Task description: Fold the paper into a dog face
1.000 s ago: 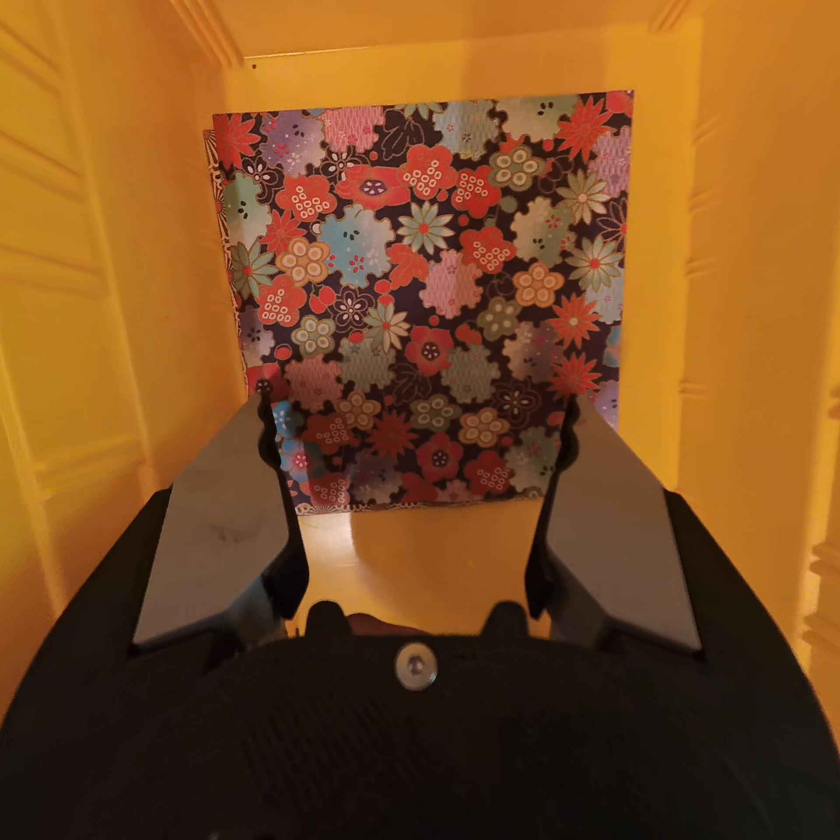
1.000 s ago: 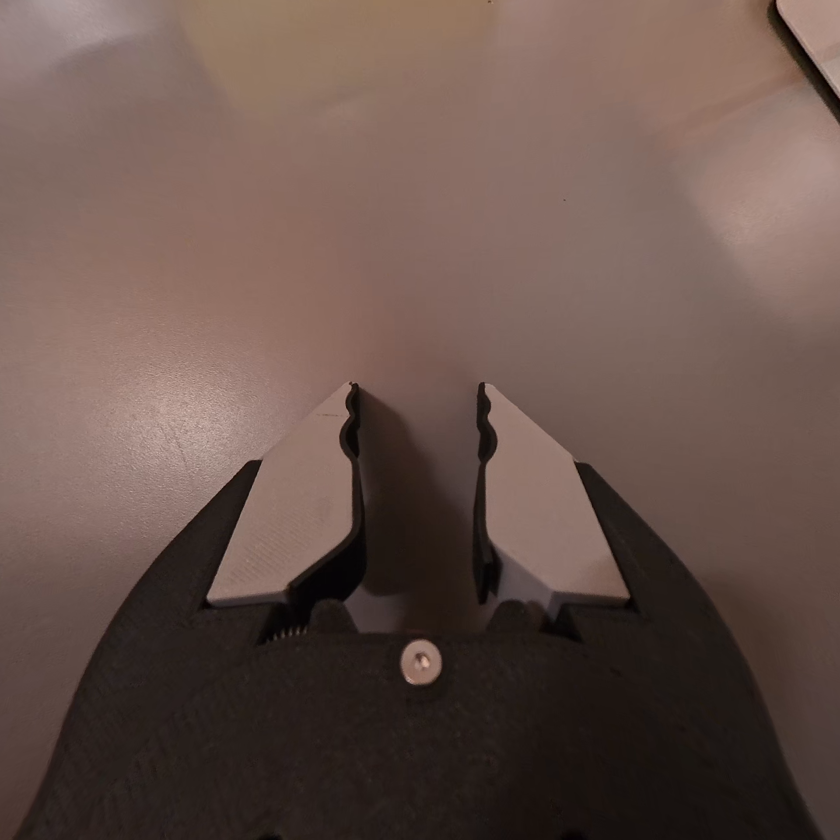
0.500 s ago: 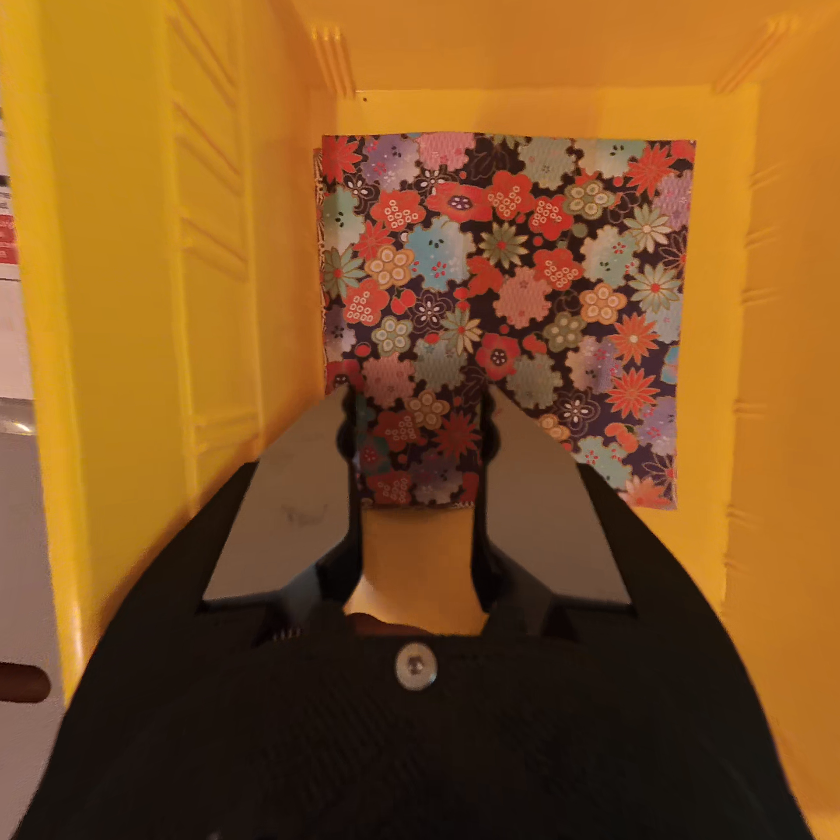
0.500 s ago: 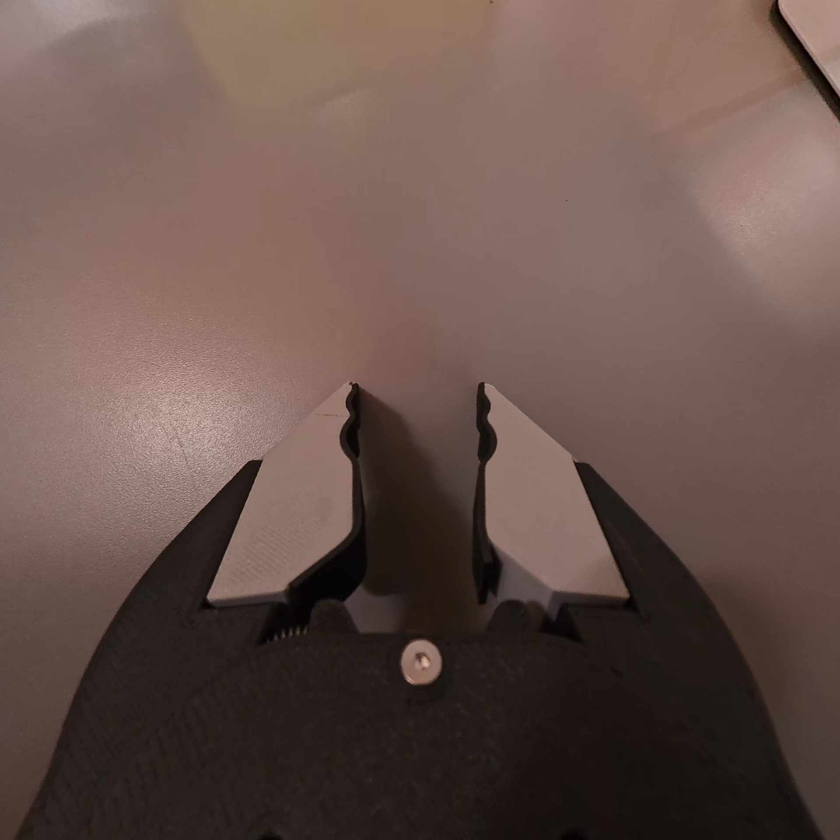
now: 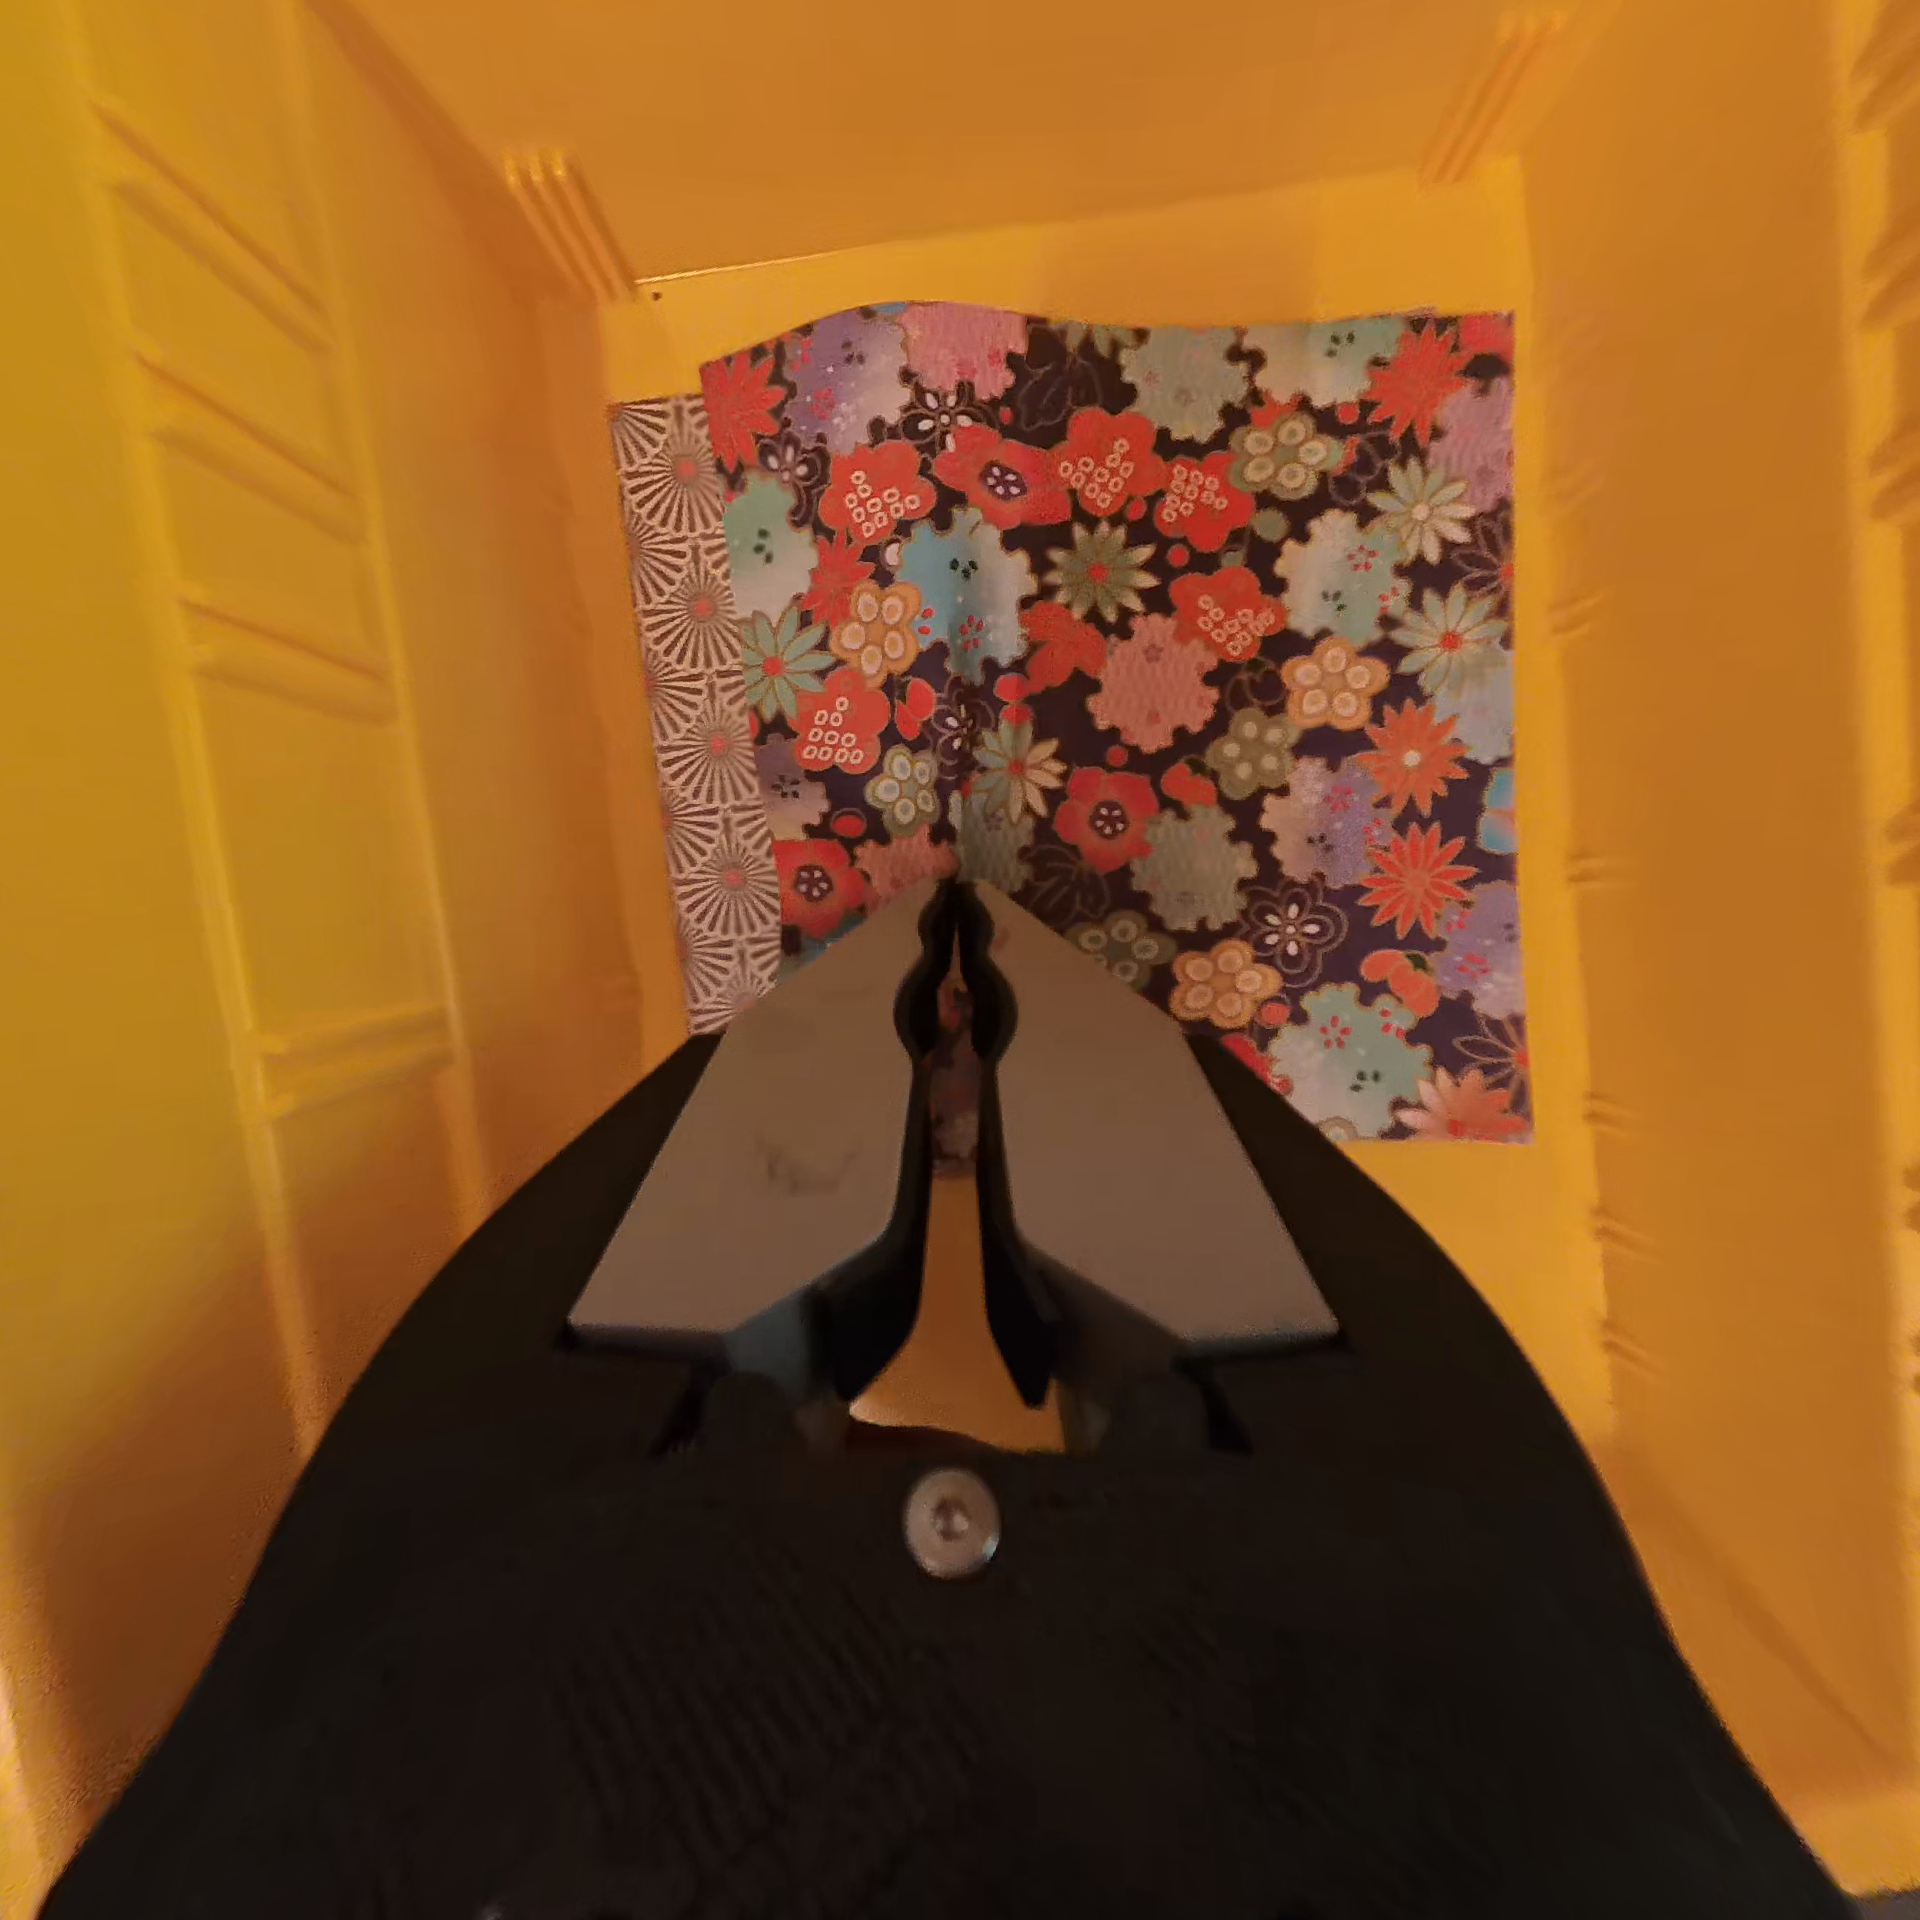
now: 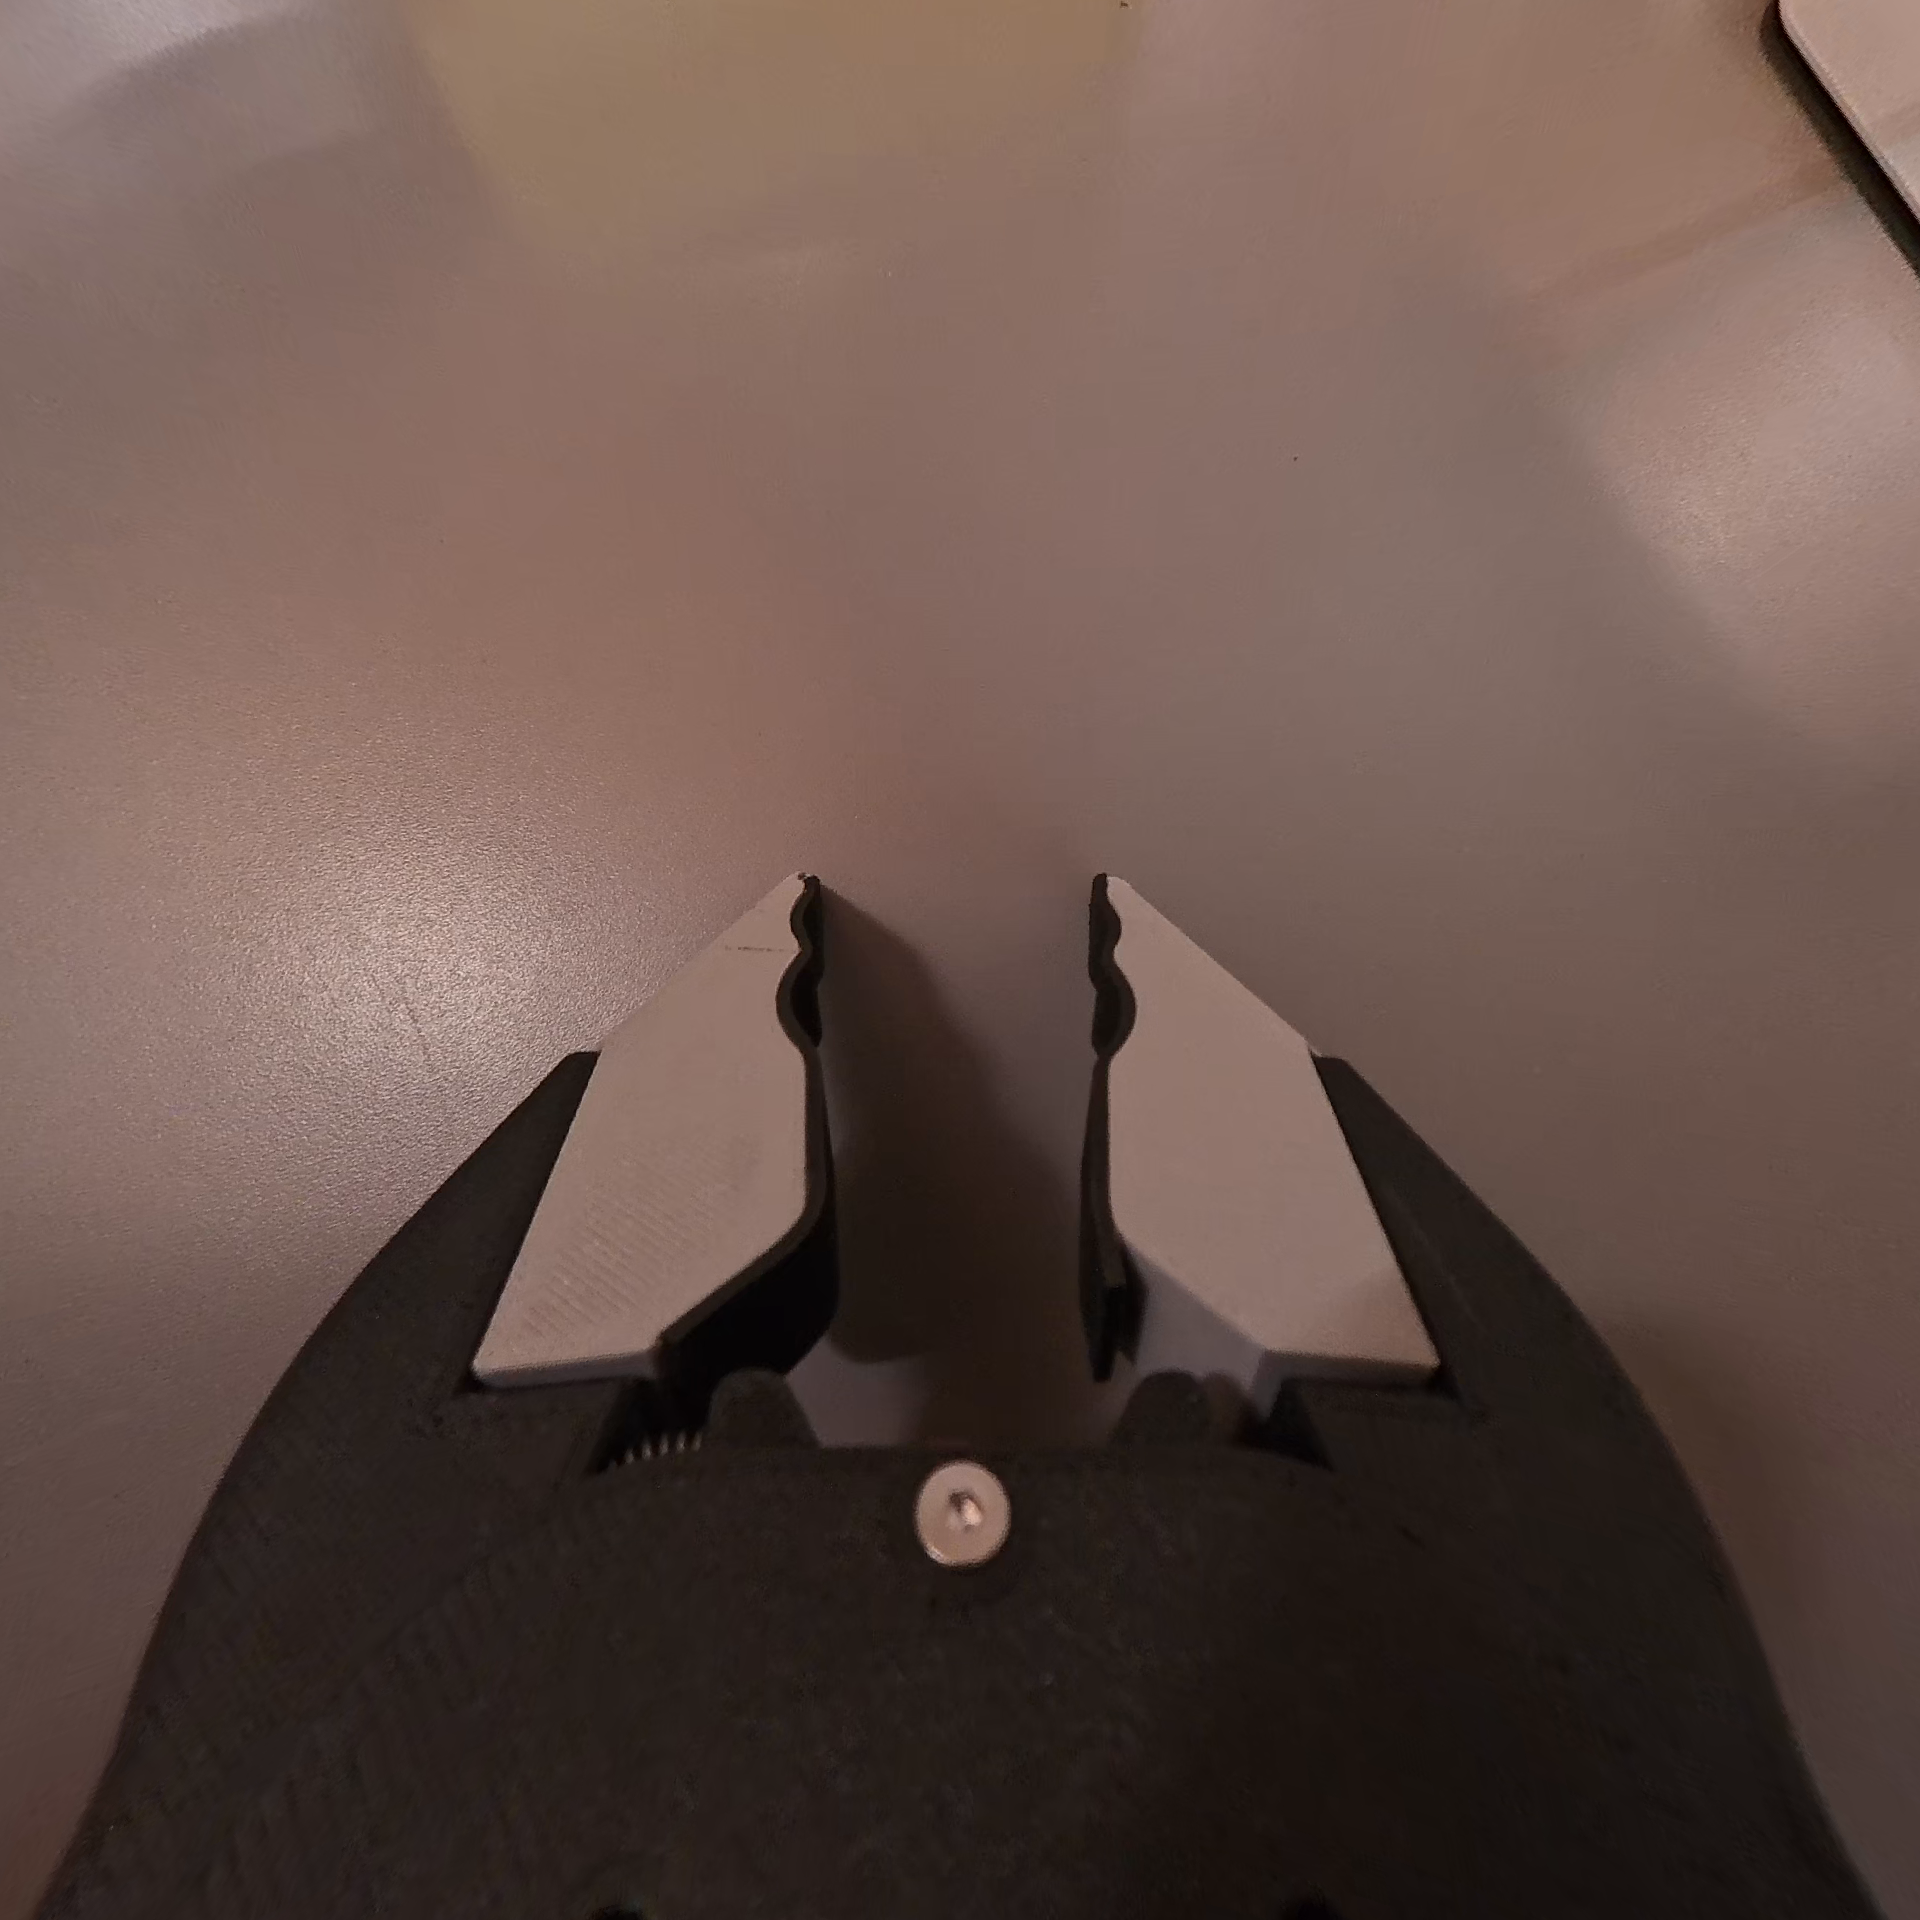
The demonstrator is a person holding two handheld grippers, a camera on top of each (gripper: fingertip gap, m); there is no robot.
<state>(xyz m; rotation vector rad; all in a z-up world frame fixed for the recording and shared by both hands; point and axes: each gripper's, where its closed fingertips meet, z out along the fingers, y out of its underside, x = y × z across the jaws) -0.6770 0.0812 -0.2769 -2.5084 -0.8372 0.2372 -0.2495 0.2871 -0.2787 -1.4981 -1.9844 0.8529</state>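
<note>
In the left wrist view a square floral paper (image 5: 1195,644) in red, teal and pink on dark lies inside a yellow bin (image 5: 312,727). My left gripper (image 5: 958,914) is shut on the paper's near edge, pinching it into a ridge, and the sheet bows up. A second sheet (image 5: 691,727) with a brown and white fan pattern shows at the left under it. In the right wrist view my right gripper (image 6: 954,894) is open and empty, low over a bare grey table (image 6: 520,520). No paper shows there.
The yellow bin's ribbed walls (image 5: 1714,727) close in on both sides and at the back of my left gripper. A flat pale object with a dark rim (image 6: 1870,114) lies at the top right corner of the right wrist view.
My left gripper went from wide open to shut on the floral paper's near edge. The sheet shifted right and bowed, uncovering the patterned sheet beneath. The right gripper has not moved.
</note>
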